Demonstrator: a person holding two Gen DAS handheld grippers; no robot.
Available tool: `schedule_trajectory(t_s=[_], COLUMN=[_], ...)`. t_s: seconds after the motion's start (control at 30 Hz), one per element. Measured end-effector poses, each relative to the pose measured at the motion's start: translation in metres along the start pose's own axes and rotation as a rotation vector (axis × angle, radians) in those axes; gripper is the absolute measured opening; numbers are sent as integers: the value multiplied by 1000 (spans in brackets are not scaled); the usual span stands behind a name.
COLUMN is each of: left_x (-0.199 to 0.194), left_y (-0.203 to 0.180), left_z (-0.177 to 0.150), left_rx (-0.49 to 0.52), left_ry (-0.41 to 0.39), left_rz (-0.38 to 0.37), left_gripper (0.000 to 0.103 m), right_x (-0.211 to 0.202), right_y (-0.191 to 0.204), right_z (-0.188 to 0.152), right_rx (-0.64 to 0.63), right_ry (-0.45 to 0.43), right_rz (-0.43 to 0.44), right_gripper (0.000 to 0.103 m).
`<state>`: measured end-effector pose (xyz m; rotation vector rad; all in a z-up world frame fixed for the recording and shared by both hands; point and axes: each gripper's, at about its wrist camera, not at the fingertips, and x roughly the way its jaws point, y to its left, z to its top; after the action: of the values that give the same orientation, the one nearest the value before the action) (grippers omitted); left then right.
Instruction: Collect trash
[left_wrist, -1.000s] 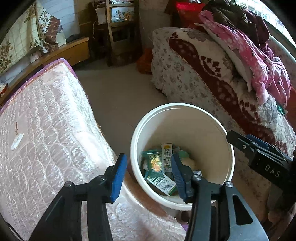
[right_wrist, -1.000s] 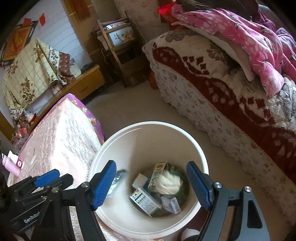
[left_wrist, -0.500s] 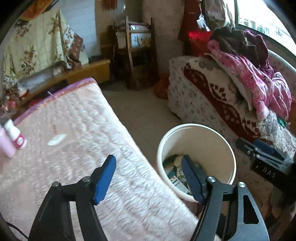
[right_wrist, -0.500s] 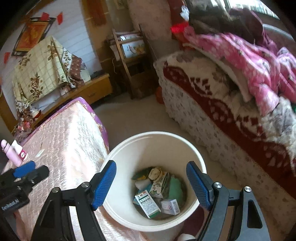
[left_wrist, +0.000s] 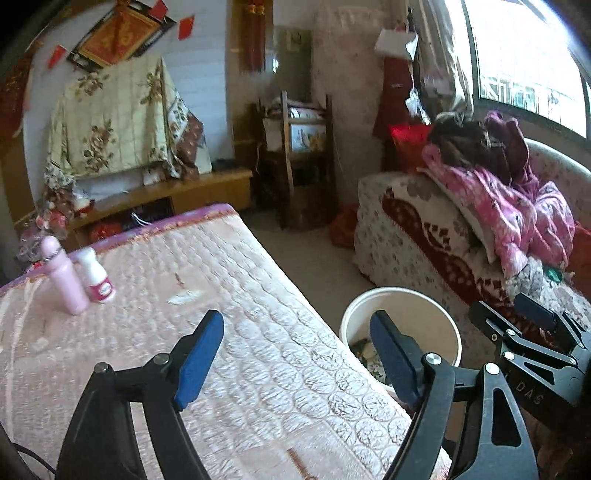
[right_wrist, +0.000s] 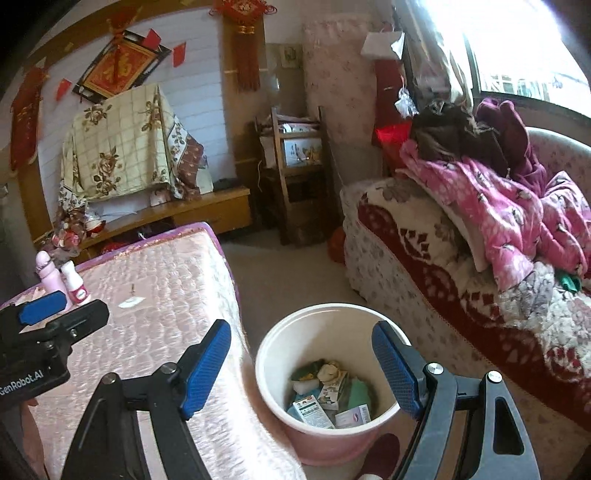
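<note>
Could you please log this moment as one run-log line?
left gripper open, empty | right gripper open, empty | trash bucket holds cartons | paper scrap on mattress

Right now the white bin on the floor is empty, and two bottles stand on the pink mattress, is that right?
Not quite. The white bin is not empty: the right wrist view shows cartons and wrappers inside it. The rest holds: two bottles stand on the pink mattress.
</note>
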<state>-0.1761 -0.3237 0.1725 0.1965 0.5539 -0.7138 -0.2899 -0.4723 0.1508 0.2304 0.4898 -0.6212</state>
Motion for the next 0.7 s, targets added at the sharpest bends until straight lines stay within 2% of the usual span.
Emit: schedule_trajectory(t_s=[0.1,0.2,0.43,0.7], left_x=[-22,-41,-65,-77], left_y=[7,15,24,36], left_z=[2,1,-8,-11], left_rx=[-6,-24,-25,-50], left_ry=[-46,-83,-128,-147], left_rz=[11,20,38,37], left_gripper=[82,82,82,82], right_x=[-22,-39,-73,-88], right_y=[4,10,32,49], right_z=[3,7,12,15], right_rx=[16,12,-20,-16], right_ry=[-24,-30,-59,-85], right_rz=[2,-7,5,-5], right_gripper=[81,88,88,88])
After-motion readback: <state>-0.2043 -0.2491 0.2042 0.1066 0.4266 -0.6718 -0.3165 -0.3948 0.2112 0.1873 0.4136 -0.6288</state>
